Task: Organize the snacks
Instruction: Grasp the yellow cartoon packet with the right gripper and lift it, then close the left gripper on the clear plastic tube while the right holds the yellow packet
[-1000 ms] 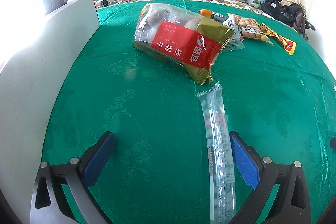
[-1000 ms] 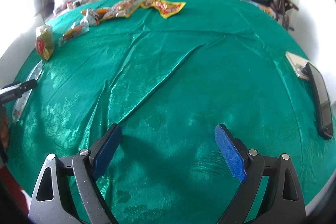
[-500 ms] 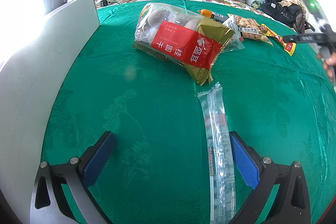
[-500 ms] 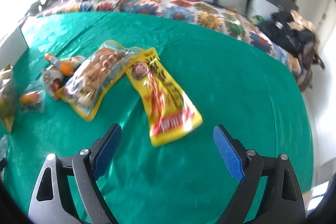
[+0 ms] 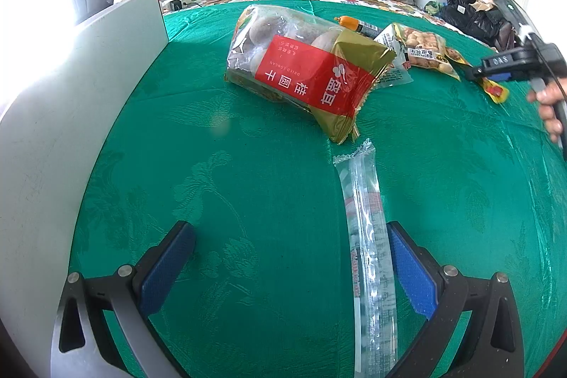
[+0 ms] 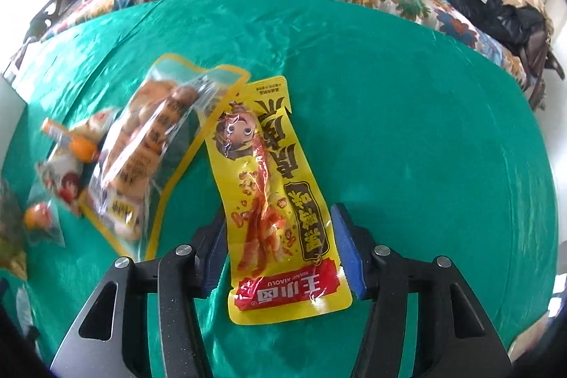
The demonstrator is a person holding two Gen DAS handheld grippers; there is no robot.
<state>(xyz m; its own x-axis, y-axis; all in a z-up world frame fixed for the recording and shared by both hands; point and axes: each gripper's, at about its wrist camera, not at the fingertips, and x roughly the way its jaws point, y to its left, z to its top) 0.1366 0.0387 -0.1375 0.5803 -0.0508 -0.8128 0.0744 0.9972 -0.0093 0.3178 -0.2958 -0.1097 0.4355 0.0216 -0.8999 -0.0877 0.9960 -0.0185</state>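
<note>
The yellow snack packet [image 6: 283, 201] lies flat on the green cloth [image 6: 407, 130], its red-banded end nearest the camera, and sits between the blue pads of the right tool [image 6: 280, 247]. The jaws are spread to either side of the packet; whether the pads touch its edges I cannot tell. Just left of it lies a clear peanut bag with a yellow border [image 6: 156, 151], its edge overlapping the packet's far left corner. Farther left are an orange-capped sausage stick [image 6: 71, 139] and a small cartoon-printed packet [image 6: 62, 186].

In the left wrist view, the left tool [image 5: 287, 264] is spread wide above the cloth with nothing between its pads. A long clear stick wrapper [image 5: 368, 257] lies just inside its right pad. Beyond it rests a dried longan bag with a red label [image 5: 304, 73]. A white board [image 5: 71, 94] stands along the left. At the far right the person's hand [image 5: 551, 108] grips the other tool's handle.
</note>
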